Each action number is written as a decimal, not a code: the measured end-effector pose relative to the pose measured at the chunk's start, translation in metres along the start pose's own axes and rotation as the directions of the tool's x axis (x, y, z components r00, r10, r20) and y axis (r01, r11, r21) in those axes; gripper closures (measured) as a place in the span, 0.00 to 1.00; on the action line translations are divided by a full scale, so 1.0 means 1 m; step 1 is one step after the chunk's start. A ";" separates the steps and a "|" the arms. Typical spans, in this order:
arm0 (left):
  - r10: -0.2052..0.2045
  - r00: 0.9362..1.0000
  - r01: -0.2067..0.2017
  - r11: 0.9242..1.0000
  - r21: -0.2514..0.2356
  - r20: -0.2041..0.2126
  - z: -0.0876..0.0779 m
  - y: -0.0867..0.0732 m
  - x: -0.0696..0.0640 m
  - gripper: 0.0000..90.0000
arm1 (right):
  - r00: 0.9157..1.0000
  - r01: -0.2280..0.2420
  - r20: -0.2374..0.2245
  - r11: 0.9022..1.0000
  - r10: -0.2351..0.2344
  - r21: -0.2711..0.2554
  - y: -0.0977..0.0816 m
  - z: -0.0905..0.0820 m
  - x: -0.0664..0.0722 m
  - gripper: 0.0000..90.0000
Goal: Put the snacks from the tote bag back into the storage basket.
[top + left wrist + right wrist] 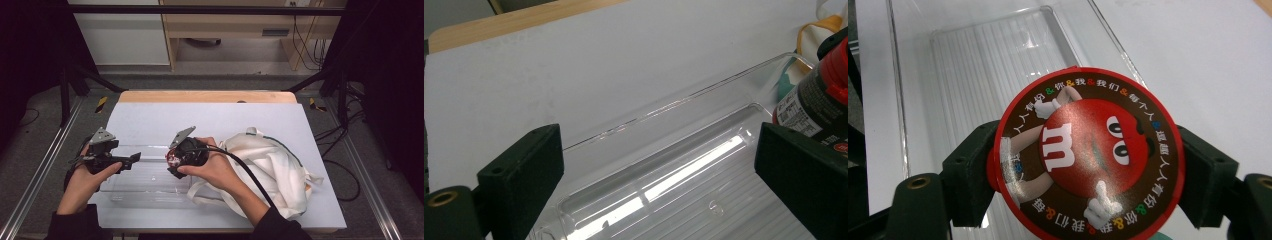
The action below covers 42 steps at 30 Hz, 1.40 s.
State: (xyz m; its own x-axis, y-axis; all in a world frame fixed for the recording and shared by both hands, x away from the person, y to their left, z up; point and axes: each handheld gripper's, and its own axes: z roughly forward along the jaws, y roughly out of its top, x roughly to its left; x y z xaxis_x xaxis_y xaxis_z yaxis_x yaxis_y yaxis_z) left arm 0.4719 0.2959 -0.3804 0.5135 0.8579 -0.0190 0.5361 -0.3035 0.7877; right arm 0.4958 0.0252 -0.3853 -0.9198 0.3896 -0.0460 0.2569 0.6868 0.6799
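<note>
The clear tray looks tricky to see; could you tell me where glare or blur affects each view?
High view: dim, and the clear tray nearly vanishes against the white sheet. Left gripper view: a bright streak of glare runs along the tray floor, and the near jaws are soft. Right gripper view: a pale sheen crosses the candy tub's lid, which is sharp.

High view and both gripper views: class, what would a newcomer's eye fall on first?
First, the round red-lidded candy tub with a cartoon face, clamped in the right gripper above the clear plastic tray. Next, the crumpled white cloth bag at the table's right.
</note>
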 end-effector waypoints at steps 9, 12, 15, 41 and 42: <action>0.008 1.000 -0.008 1.000 0.001 0.002 0.000 0.001 -0.002 0.06 | 0.999 0.035 0.017 0.999 -0.036 0.032 -0.003 0.007 0.004 0.26; 0.010 1.000 -0.010 1.000 0.004 0.002 0.001 0.001 -0.002 0.06 | 1.000 0.027 0.015 0.999 -0.028 0.038 -0.004 0.009 0.003 0.26; 0.006 1.000 -0.006 1.000 0.002 -0.001 0.000 0.001 -0.002 0.06 | 1.000 0.027 0.014 0.999 -0.028 0.043 -0.005 0.012 0.001 0.26; 0.004 1.000 -0.004 1.000 -0.005 -0.002 -0.001 0.001 0.000 0.06 | 0.999 0.046 0.010 0.996 -0.047 0.072 -0.008 0.017 0.003 0.26; 0.004 1.000 -0.004 1.000 -0.005 -0.002 -0.001 0.001 0.000 0.06 | 0.999 0.047 0.012 0.996 -0.048 0.072 -0.007 0.017 0.003 0.26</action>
State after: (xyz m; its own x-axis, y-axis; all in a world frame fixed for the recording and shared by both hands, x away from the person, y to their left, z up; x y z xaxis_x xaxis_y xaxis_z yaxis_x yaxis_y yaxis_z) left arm 0.4714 0.2956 -0.3794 0.5145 0.8574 -0.0149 0.5307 -0.3047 0.7909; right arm 0.4961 0.0316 -0.4030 -0.9274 0.3637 -0.0870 0.2345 0.7469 0.6222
